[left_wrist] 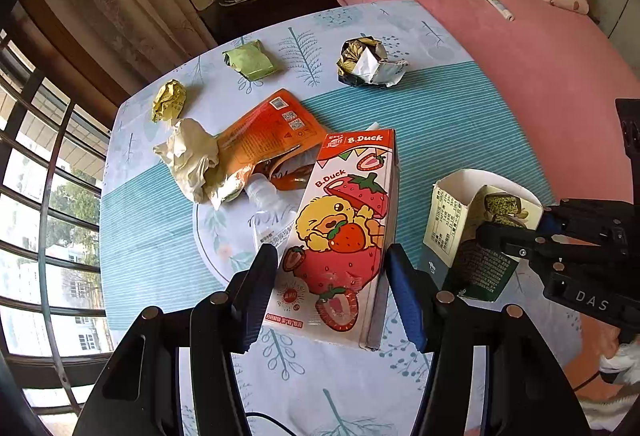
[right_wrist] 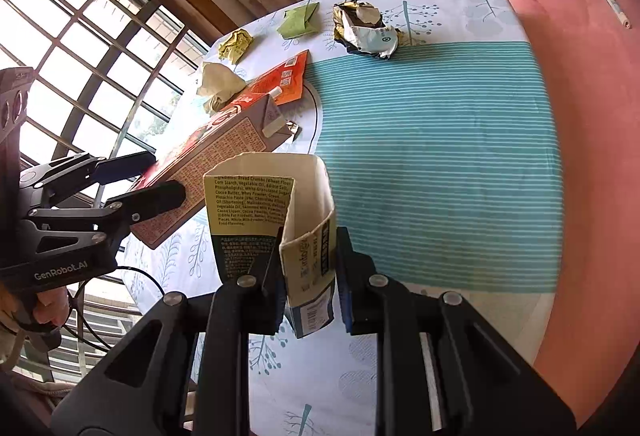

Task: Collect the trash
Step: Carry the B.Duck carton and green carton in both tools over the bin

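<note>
The left gripper [left_wrist: 330, 292] is clamping a strawberry drink carton [left_wrist: 340, 232] between its two fingers, holding it tilted and apparently raised off the table [left_wrist: 460, 124]. The right gripper [right_wrist: 308, 276] is squeezing an opened cardboard box [right_wrist: 276, 220] by its lower end, its torn top gaping upward; the box looks empty, though its bottom is hidden. The two held pieces are hanging close beside each other.

Farther out, the rest of the trash is lying loose on the cloth: a clear plastic bottle [left_wrist: 266, 210] under an orange pouch [left_wrist: 268, 136], a crumpled cream paper [left_wrist: 190, 156] touching the pouch, then a yellow paper ball [left_wrist: 169, 101], a green wrapper [left_wrist: 252, 60] and a crushed foil bag [left_wrist: 368, 63] near the far edge.

No bin is showing, so collection seems to be only starting: two items in hand, six waiting.
</note>
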Motion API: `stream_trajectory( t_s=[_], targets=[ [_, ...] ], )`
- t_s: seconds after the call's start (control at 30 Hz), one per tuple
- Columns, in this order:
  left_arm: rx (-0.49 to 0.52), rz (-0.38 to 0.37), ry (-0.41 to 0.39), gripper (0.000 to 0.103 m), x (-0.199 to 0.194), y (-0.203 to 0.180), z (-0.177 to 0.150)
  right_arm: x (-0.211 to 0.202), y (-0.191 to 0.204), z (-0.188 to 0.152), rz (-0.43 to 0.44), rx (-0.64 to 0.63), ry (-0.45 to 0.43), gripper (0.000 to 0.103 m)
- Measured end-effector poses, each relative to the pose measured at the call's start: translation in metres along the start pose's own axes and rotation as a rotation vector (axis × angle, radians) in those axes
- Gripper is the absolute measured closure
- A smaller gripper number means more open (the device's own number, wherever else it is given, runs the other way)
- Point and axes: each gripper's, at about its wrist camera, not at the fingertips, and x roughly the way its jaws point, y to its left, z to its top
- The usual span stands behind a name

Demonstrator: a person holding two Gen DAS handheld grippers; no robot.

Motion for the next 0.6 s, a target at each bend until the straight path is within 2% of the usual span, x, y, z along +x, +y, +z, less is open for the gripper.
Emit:
stream_trajectory(
  t_s=[0.3,0.43,0.6],
  targets=[
    [0.003,-0.061,-0.128,0.048,-0.080,0.003,-0.091,-0.046,0.061,-0.066,-0.054,-0.027,-0.058,0.085],
    [0.037,-0.086,-0.174,0.048,-0.109,0.009,-0.148,-0.062,0.099,-0.114,-0.096,-0.007,-0.096,0.085],
    [0.033,-0.117,-0.221,0.048,-0.138,0.026,-0.222,-0.076,0.148,-0.192,-0.148,0.048,-0.112,0.085]
  ],
)
